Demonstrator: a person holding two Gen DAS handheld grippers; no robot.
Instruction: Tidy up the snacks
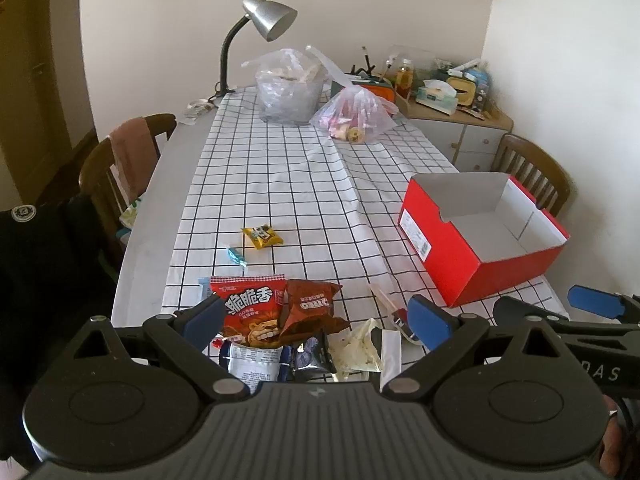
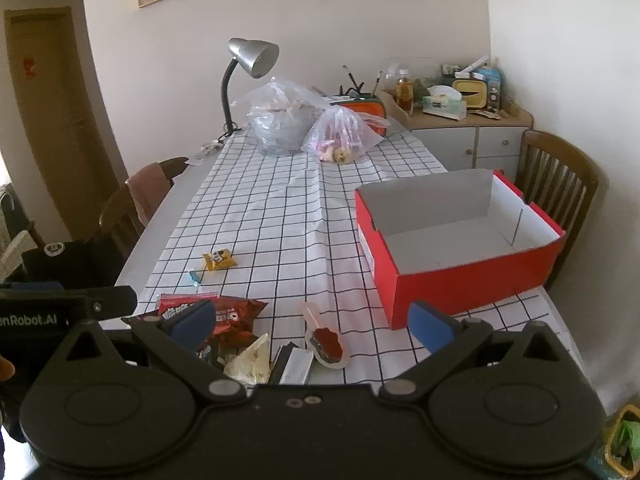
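Left gripper [image 1: 320, 316]: jaws spread wide, holding nothing, hovering over the snack pile [image 1: 280, 320].
Right gripper [image 2: 316, 326]: also gaping and bare.
Snacks: heaped at the desk's [image 1: 280, 168] near edge, at 12 o'clock under the left gripper; yellow packet [image 1: 262, 237] lies farther out.
Red box [image 2: 460, 248]: at 2 o'clock, nothing inside, nearer the right gripper.

Snack pile [image 1: 280, 332] partly hidden behind left tongs [image 1: 318, 316]
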